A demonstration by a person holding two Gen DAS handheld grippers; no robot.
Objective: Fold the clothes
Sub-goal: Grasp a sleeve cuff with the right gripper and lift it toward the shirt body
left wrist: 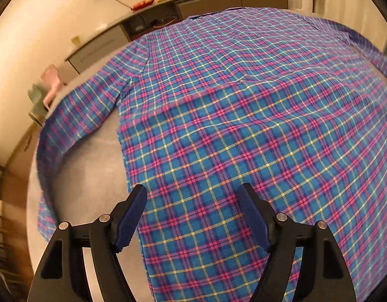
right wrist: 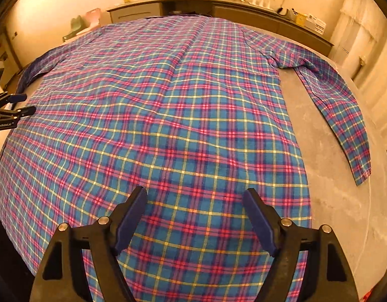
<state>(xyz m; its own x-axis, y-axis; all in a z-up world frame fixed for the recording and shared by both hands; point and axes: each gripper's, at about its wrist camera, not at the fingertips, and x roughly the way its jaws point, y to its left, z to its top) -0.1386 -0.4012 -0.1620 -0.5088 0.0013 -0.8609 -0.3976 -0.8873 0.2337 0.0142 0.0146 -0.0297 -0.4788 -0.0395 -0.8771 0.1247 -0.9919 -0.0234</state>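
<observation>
A long-sleeved plaid shirt [right wrist: 183, 115] in blue, pink and yellow lies spread flat on a grey surface [right wrist: 337, 188], its body lightly rippled and a lengthwise crease running up the middle toward the far end. One sleeve [right wrist: 339, 100] stretches out to the right of the right hand-held gripper [right wrist: 196, 198] and lies flat on the surface; the other sleeve [left wrist: 75, 115] angles away to the left of the left hand-held gripper [left wrist: 193, 193] and reaches the surface's edge.

Both hand-held grippers hover low over the near part of the shirt, pointing along it toward the far end. Each has its blue-padded fingers spread wide with nothing between them, plaid cloth showing in the gap. From the right wrist view, the left hand-held gripper appears at the far left edge, jaws apart, just above the shirt's side.

A long cabinet [right wrist: 218, 7] with small items on top stands beyond the shirt.
</observation>
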